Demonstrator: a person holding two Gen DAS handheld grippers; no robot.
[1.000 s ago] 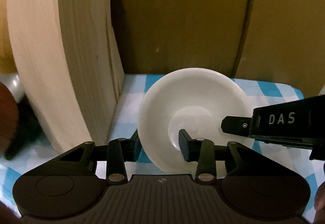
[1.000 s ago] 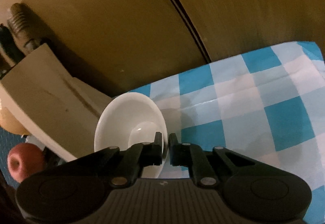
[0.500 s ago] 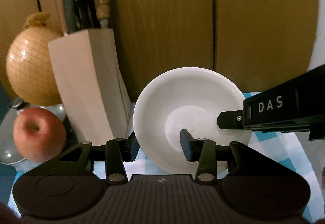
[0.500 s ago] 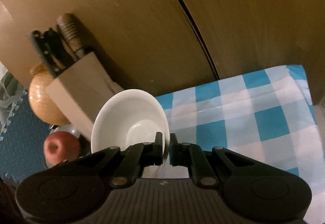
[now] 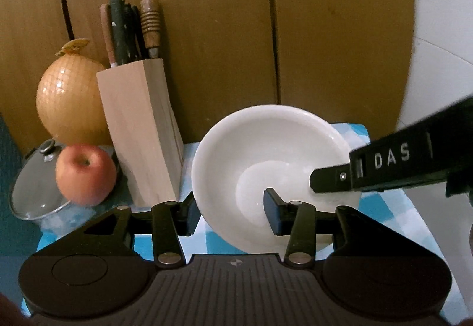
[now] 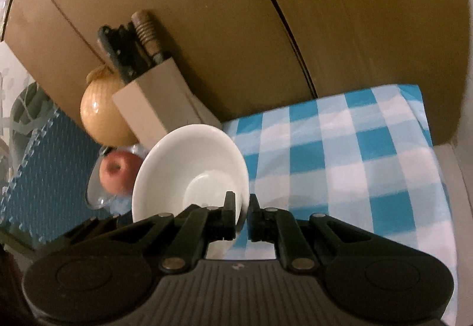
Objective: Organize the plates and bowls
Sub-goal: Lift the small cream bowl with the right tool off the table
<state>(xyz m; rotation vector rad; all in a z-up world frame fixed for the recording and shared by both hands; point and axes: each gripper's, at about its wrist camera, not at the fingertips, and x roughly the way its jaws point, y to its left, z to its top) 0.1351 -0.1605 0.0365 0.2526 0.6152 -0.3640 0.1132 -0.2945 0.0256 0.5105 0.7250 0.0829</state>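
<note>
While my right tongs (image 6: 242, 215) pinch the rim of the white bowl (image 5: 266, 166) above the checked worktop (image 6: 354, 154), my left tongs (image 5: 230, 210) sit wide around its near edge; I judge it not yet put away.

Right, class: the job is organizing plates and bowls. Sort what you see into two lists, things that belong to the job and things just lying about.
Belongs to the job:
- white bowl, rim pinched by the right gripper
- left gripper, open around the bowl's edge

Just lying about:
- knife block
- onion
- apple
- glass pot lid
- checked tablecloth
</note>
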